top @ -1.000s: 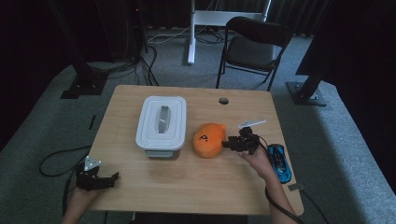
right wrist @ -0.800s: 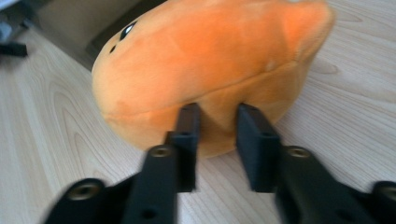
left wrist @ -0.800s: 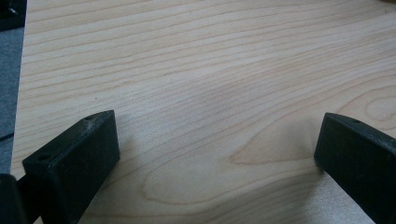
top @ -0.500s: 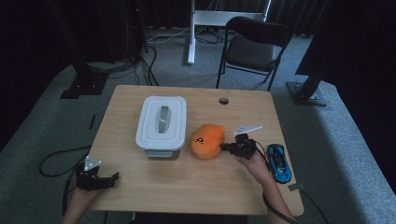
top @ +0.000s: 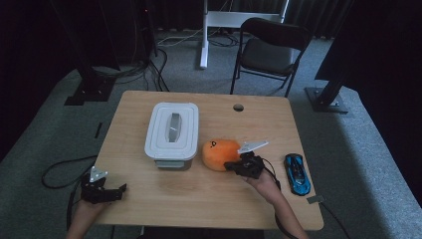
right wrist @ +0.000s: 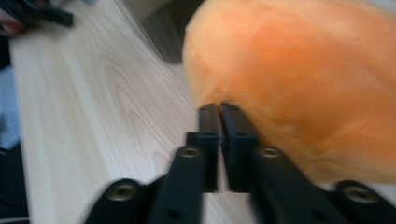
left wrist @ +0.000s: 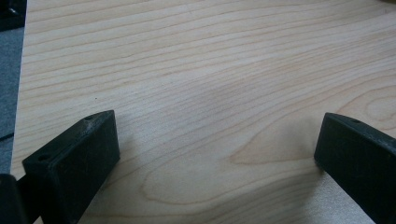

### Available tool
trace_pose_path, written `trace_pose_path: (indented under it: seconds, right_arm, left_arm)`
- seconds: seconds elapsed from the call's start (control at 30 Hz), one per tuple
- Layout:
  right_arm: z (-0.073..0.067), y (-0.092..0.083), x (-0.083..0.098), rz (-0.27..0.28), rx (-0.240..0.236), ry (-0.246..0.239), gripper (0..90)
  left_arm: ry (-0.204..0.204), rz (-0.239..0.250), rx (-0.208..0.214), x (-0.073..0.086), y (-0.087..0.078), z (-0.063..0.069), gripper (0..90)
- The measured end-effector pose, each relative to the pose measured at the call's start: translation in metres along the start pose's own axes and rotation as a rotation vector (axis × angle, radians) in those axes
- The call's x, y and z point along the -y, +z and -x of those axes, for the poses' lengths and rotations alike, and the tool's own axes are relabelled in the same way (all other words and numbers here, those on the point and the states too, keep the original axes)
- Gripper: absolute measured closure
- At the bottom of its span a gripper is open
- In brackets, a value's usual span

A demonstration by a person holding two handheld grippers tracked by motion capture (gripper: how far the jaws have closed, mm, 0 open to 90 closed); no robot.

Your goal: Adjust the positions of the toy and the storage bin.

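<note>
An orange plush toy (top: 220, 154) lies mid-table, right of a white lidded box (top: 172, 131). My right gripper (top: 234, 166) is at the plush's near right side. In the right gripper view its jaws stand almost together, tips (right wrist: 219, 108) against the plush (right wrist: 303, 79). Its jaws have just been closing and then opening a hair; only a thin slit is left, and I see nothing in it. My left gripper (top: 115, 191) rests open at the table's near left corner. In the left gripper view (left wrist: 217, 154) only bare wood lies between its jaws.
A blue toy car (top: 297, 173) lies right of my right hand, near the table's right edge. The wooden table (top: 199, 199) has a cable hole (top: 238, 107) at the back. A black chair (top: 266, 50) stands behind the table.
My right gripper has moved left and toward the near edge, along the plush's right side. The left gripper, the box and the car have stayed put.
</note>
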State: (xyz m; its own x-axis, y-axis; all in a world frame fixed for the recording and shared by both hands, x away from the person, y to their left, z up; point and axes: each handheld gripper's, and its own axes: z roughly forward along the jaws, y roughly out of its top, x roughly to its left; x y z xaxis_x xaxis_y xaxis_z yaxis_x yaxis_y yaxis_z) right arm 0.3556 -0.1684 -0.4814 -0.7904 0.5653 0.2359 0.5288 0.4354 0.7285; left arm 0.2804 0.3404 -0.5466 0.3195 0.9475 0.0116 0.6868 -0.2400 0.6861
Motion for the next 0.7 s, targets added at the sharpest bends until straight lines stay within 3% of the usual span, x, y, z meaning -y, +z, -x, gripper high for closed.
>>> trace_pose_path:
  seconds: [0.1,0.17,0.27,0.33,0.43,0.6,0.7]
  right_arm:
    - [0.001,-0.011,-0.001,0.028,0.015,0.006,67.6]
    - [0.004,-0.023,-0.001,0.052,0.05,0.006,65.3]
    - [0.018,-0.042,-0.001,0.094,0.105,0.049,64.5]
    - [0.026,-0.048,0.002,0.089,0.122,0.066,62.9]
    - [0.037,-0.049,0.007,0.061,0.141,0.091,61.2]
    - [0.044,-0.04,0.013,0.034,0.115,0.1,60.3]
    - [0.045,-0.035,0.013,0.021,0.103,0.096,68.2]
  left_arm:
    - [-0.001,-0.001,0.0,0.0,0.0,0.0,0.4]
    - [-0.001,0.0,-0.001,0.0,0.0,0.0,0.4]
    - [-0.001,0.0,-0.001,0.0,0.0,0.0,0.4]
    - [-0.001,0.0,-0.001,0.0,0.0,0.0,0.4]
    - [0.0,0.0,-0.001,0.0,0.0,0.0,0.4]
    - [-0.001,0.0,-0.001,0.0,0.0,0.0,0.4]
    - [-0.001,0.0,-0.001,0.0,0.0,0.0,0.4]
